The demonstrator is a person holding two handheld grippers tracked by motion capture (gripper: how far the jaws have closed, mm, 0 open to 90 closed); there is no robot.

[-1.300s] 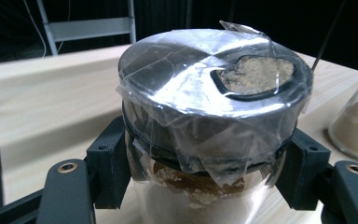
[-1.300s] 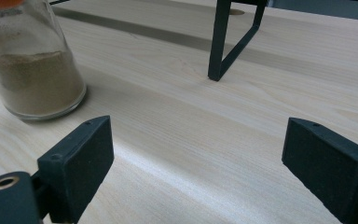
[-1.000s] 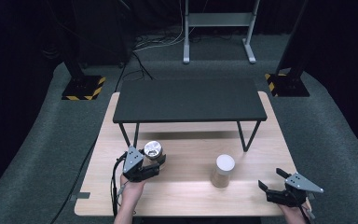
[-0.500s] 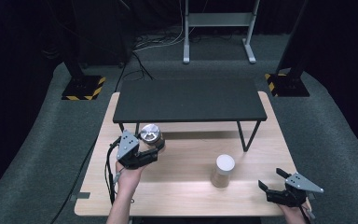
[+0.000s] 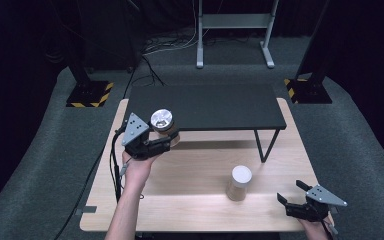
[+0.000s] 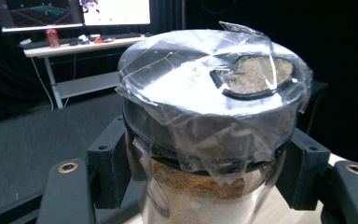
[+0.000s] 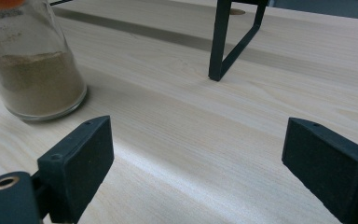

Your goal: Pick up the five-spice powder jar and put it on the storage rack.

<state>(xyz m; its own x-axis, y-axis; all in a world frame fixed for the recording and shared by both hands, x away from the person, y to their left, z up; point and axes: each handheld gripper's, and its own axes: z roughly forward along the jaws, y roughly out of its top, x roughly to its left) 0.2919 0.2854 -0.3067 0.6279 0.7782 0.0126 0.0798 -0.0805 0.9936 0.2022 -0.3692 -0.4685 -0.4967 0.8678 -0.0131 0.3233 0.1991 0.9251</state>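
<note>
My left gripper (image 5: pixel 161 141) is shut on a glass spice jar (image 5: pixel 164 123) with a silver lid, held in the air near the front left corner of the black shelf (image 5: pixel 205 106). Up close, the jar (image 6: pixel 209 140) holds brown powder, and clear tape covers its metal shaker lid; both jaws press its sides. A second jar (image 5: pixel 240 183) with a white lid and tan powder stands on the wooden table (image 5: pixel 190 200), right of centre. My right gripper (image 5: pixel 289 197) rests open at the table's front right corner, with the second jar (image 7: pixel 32 70) off to its left.
The black shelf stands on thin metal legs (image 7: pixel 221 39) across the back half of the table, with open room beneath it. Black stands with yellow-striped bases (image 5: pixel 87 92) sit on the grey floor beyond. A desk with monitors (image 6: pixel 74 28) appears far off.
My left gripper has lifted the silver-lidded jar off the table and carried it up and away, toward the shelf's front left corner. The right gripper has stayed put.
</note>
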